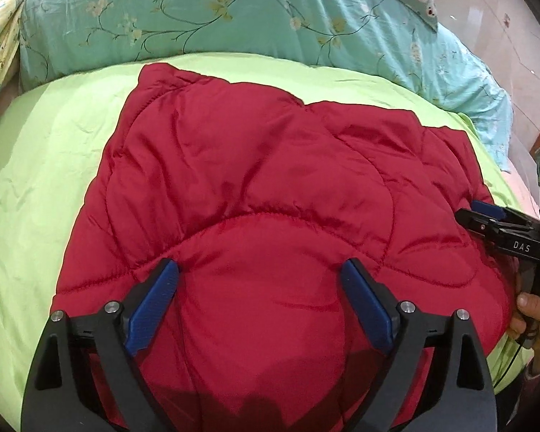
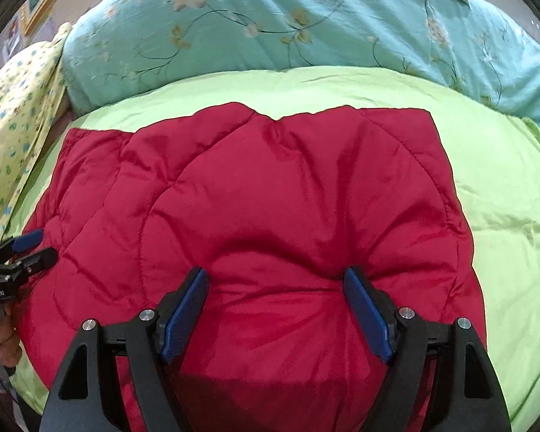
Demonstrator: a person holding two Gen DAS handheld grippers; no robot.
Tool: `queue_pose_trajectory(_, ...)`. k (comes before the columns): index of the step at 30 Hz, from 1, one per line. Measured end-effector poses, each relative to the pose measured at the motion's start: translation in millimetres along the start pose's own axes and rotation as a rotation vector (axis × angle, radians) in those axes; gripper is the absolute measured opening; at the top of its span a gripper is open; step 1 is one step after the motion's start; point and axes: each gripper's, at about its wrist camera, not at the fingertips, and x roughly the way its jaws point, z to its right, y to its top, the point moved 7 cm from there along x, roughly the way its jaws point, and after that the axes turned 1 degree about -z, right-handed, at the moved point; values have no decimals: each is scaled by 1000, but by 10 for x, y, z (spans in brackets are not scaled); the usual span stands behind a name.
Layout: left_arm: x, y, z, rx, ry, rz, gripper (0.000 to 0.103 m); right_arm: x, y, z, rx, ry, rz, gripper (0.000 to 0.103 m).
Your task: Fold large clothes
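Observation:
A red quilted padded garment (image 1: 255, 187) lies spread flat on a lime-green sheet (image 1: 36, 187); it also fills the right wrist view (image 2: 270, 198). My left gripper (image 1: 261, 270) is open, its blue pads resting over the near part of the garment, holding nothing. My right gripper (image 2: 275, 277) is open too, low over the garment's near part, the fabric puckered at its right pad. In the left wrist view the right gripper (image 1: 482, 216) shows at the garment's right edge. In the right wrist view the left gripper (image 2: 36, 244) shows at the garment's left edge.
A teal floral duvet (image 1: 198, 18) is bunched along the far side of the bed. A yellow floral cloth (image 2: 14, 115) lies at the far left. Tiled floor (image 1: 504, 36) shows beyond the bed at the right. The green sheet (image 2: 504, 198) lies around the garment.

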Motion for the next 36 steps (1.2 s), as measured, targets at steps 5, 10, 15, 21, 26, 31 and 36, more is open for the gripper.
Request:
queue_pose_trajectory(5, 62, 14, -20, -24, 2, -19, 94, 121, 64, 128, 45, 0, -9, 80)
queue_pose_trajectory(10, 75, 13, -43, -46, 6, -18, 94, 248, 143, 157, 43, -8, -29, 82)
queue_pose_trajectory(15, 78, 18, -44, -53, 7, -7, 94, 316, 163, 179, 36, 16, -31, 84)
queue_pose_trajectory(21, -7, -14, -32, -62, 26, -4, 94, 335, 177, 193, 30, 29, -24, 85)
queue_pose_trajectory(26, -334, -172, 87, -58, 48, 17, 94, 313, 177, 209, 36, 36, -15, 85)
queue_pose_trajectory(31, -556, -374, 234, -32, 33, 18, 94, 82, 163, 197, 66, 54, 16, 84)
queue_pose_trajectory(36, -375, -401, 211, -17, 68, -30, 97, -512, 23, 97, 80, 102, 94, 84)
